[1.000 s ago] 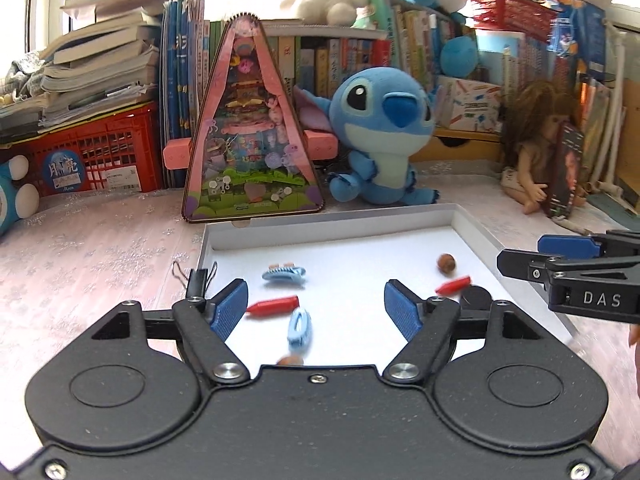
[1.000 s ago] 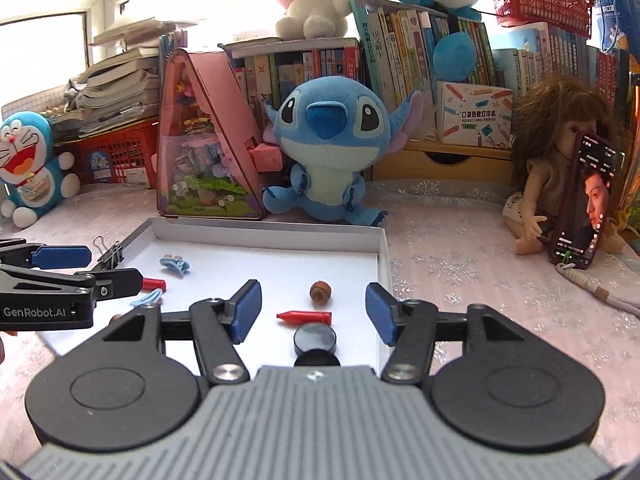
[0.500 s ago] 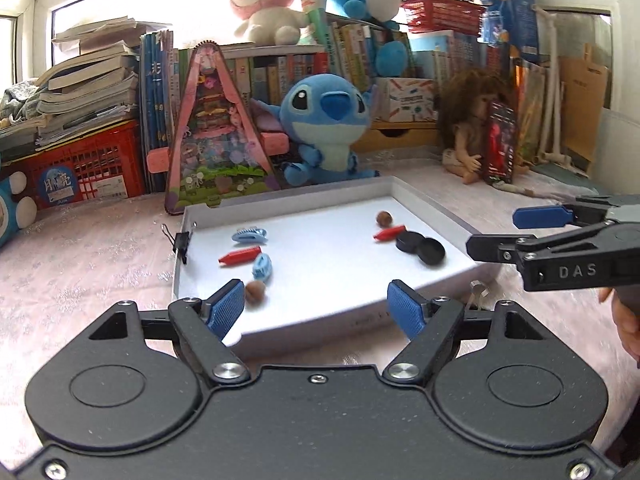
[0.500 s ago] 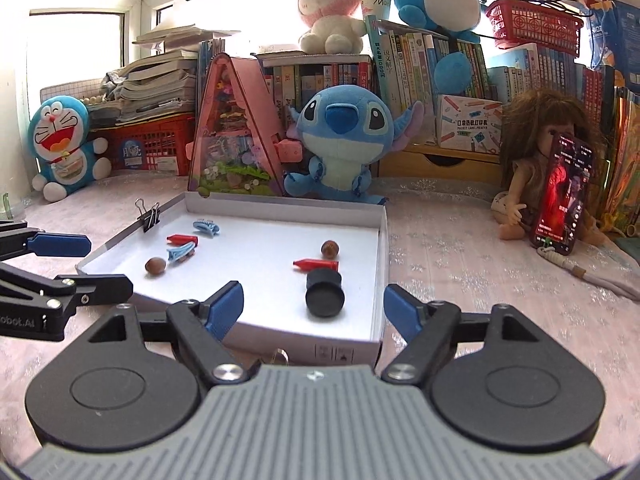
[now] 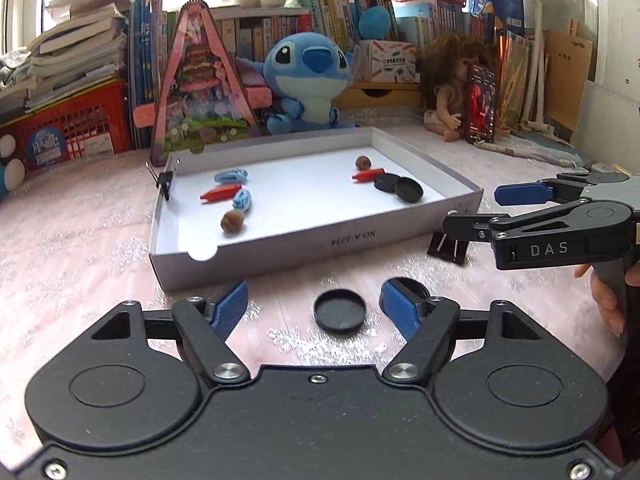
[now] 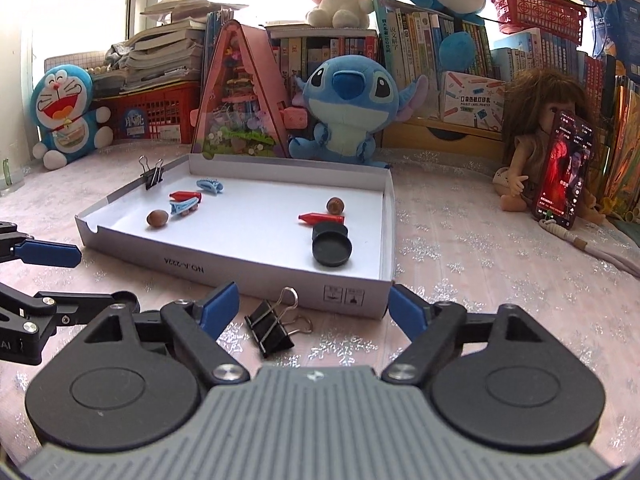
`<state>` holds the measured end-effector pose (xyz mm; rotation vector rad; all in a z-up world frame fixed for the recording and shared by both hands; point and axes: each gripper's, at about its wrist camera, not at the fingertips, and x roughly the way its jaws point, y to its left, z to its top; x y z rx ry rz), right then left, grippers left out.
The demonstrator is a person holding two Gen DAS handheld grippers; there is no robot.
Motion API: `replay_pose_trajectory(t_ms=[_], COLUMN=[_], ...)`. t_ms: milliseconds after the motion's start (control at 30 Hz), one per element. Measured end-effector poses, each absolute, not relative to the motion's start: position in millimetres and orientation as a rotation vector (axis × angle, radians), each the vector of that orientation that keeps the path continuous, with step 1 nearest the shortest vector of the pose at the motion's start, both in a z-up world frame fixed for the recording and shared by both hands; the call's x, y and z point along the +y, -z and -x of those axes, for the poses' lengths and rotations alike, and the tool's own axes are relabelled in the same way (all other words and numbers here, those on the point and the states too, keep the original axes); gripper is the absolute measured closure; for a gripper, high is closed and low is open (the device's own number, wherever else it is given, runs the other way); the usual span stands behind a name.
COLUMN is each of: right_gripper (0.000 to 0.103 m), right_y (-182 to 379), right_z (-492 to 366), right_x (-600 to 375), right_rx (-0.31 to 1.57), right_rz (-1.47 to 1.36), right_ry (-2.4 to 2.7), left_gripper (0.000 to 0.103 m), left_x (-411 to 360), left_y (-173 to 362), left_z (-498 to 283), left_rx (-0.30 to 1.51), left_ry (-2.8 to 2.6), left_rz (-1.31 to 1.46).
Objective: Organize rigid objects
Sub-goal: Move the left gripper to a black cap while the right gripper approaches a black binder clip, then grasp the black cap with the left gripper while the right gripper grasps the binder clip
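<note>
Left hand-held gripper [image 5: 314, 306] gapes, just narrowing, around a cap [image 5: 340, 311]; right hand-held gripper [image 6: 314, 308], just widening, empty over a clip [image 6: 272, 330] at the tray's [image 6: 240, 276] 6 o'clock.

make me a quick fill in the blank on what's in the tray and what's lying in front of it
1. The white tray holds two red caps, two blue hair clips, two black lids and two ____.
2. On the cloth between the left gripper's open jaws lies a black ____.
3. Between the right gripper's open jaws lies a black binder ____.
4. Another binder clip is clamped on the tray's ____ wall as the right wrist view shows it.

Missing words: nuts; lid; clip; left
</note>
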<state>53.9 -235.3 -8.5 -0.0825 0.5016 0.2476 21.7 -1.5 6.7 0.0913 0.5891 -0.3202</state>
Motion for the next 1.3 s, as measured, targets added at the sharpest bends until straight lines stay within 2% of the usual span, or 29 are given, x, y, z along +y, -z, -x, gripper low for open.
replay_pose_trajectory(t_ms=[200, 333, 500, 700, 967, 1133, 1300], right_gripper=[0.013, 0.012, 0.011, 0.011, 0.011, 0.012, 0.020], right_y=[15, 20, 21, 23, 25, 25, 25], right_z=[-54, -56, -62, -68, -71, -69, -70], right_x=[-229, -225, -222, -223, -221, -221, -221], right_rx=[0.512, 0.527, 0.552, 0.578, 0.610, 0.607, 0.609], right_rz=[0.107, 0.119, 0.139, 0.126, 0.113, 0.101, 0.099], right_ry=[-0.257, -0.256, -0.239, -0.221, -0.245, -0.256, -0.263], left_gripper=[0.036, 0.047, 0.047, 0.053, 0.073, 0.073, 0.074], left_x=[-1, -4, -8, -13, -15, -16, -14], left_y=[3, 8, 11, 13, 13, 12, 8], left_z=[-21, -24, -22, -24, -24, -26, -30], left_rx=[0.615, 0.635, 0.620, 0.610, 0.604, 0.607, 0.607], left_ry=[0.334, 0.328, 0.323, 0.320, 0.339, 0.342, 0.337], left_rz=[-0.094, -0.096, -0.111, -0.115, -0.098, -0.100, -0.092])
